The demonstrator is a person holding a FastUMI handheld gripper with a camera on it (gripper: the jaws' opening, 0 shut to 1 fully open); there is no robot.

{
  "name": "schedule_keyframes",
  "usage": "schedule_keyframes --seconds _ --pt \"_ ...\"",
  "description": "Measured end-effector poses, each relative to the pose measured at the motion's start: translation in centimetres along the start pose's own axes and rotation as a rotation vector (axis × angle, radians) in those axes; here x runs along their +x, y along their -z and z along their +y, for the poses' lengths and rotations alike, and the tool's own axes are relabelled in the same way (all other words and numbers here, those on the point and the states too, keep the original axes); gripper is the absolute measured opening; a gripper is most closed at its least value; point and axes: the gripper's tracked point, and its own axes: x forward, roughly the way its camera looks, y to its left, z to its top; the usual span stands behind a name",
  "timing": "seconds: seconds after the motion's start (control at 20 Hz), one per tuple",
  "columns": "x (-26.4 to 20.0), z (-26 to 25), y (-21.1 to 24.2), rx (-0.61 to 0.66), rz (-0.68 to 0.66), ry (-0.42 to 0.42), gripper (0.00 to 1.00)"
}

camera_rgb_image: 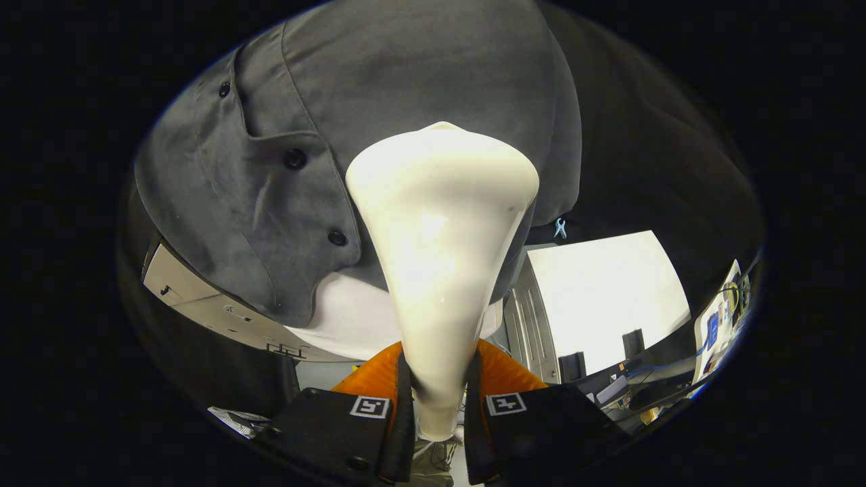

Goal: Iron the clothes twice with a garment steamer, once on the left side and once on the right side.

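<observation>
Pressing cream plastic cone-shaped steamer head [440,223] against dark grey buttoned cloth shirt [419,74], you work just beside button placket [295,159]. Gripper [440,406] fingers clamped on steamer neck. Which pass this is, cannot tell; finish looks some way off.

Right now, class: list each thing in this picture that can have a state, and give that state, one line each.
Gripper: shut on the steamer, both fingers pressing its handle.
Garment steamer: held, head up against the shirt.
Grey shirt: hanging, placket buttoned.
Blue clip: clamped at the shirt's hem.
</observation>
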Motion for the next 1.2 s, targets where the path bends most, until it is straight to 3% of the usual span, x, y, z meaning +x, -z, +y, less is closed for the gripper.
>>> schedule_keyframes --seconds 0.8,1.2 --pt "3.2 -0.9 5.8 0.031 0.085 0.023 0.38" --pt "-0.8 1.6 4.7 0.041 0.023 0.020 0.38"
